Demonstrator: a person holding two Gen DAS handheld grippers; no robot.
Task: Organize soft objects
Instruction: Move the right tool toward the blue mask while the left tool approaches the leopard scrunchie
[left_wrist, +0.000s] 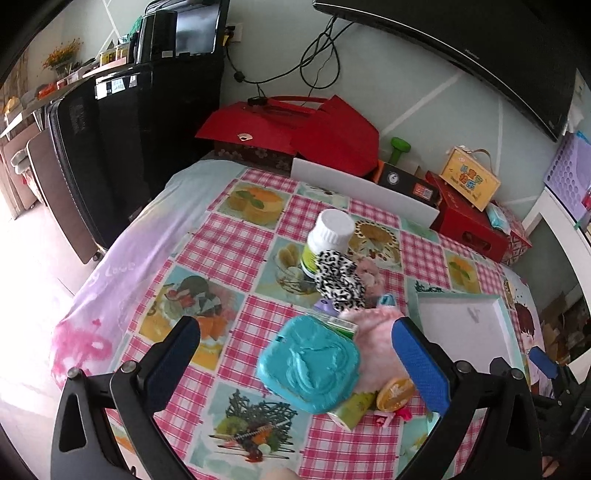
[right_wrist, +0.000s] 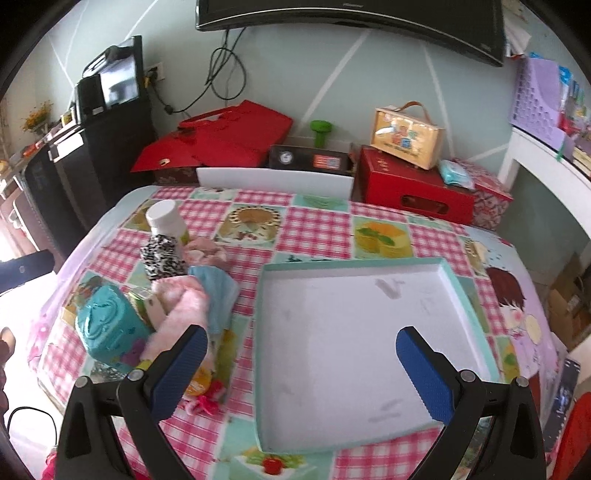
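My left wrist view looks down close over the clutter pile (left_wrist: 325, 332); right overlooks the tray (right_wrist: 454, 280); both share them.

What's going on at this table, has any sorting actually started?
Not yet, by the look of it. A person holds a two-finger tool in each hand, both open and holding nothing. The left tool hangs over a pile of items: a teal pouch, a pink fluffy cloth, a leopard-print scrunchie and a white-capped bottle. The right tool hovers above the shallow white tray, which has nothing in it. All the soft things lie in the pile beside the tray.
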